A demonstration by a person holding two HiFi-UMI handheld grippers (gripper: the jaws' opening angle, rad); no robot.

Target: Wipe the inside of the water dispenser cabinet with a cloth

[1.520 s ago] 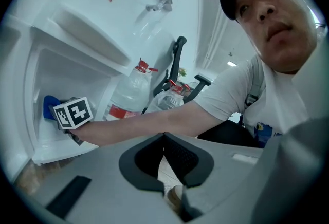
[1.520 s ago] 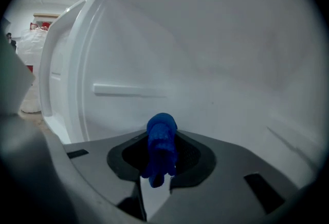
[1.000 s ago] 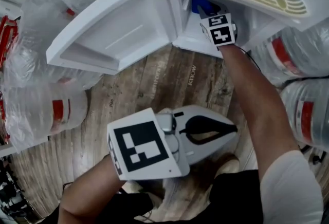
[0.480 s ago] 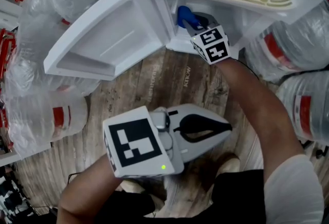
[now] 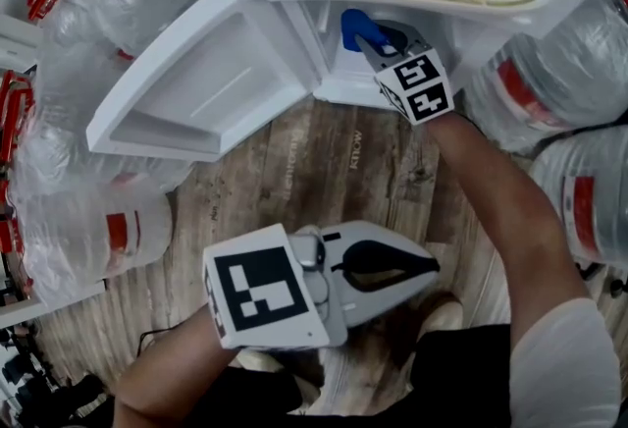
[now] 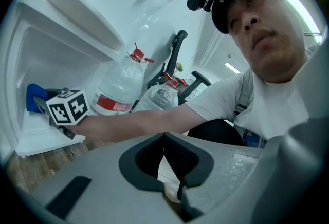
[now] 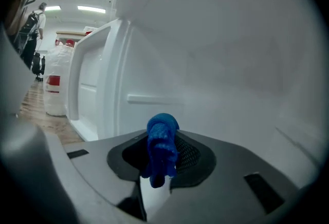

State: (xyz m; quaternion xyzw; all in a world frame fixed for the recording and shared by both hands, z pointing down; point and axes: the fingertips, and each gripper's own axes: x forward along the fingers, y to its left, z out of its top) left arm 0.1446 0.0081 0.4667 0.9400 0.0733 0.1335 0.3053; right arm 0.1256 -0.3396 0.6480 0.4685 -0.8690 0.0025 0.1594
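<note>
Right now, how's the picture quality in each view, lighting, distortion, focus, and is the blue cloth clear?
Head view: evenly lit, edges bowed, blue cloth sharp in the cabinet opening. Left gripper view: strong fisheye, black corners, bright ceiling lights, near jaws soft. Right gripper view: dim grey cabinet walls, dark vignette, cloth crisp in the right gripper's shut jaws.

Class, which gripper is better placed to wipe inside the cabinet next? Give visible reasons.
Right. The right gripper is shut on the blue cloth, inside the open cabinet. The left gripper is shut, holds no cloth, and hangs low over the wooden floor.
</note>
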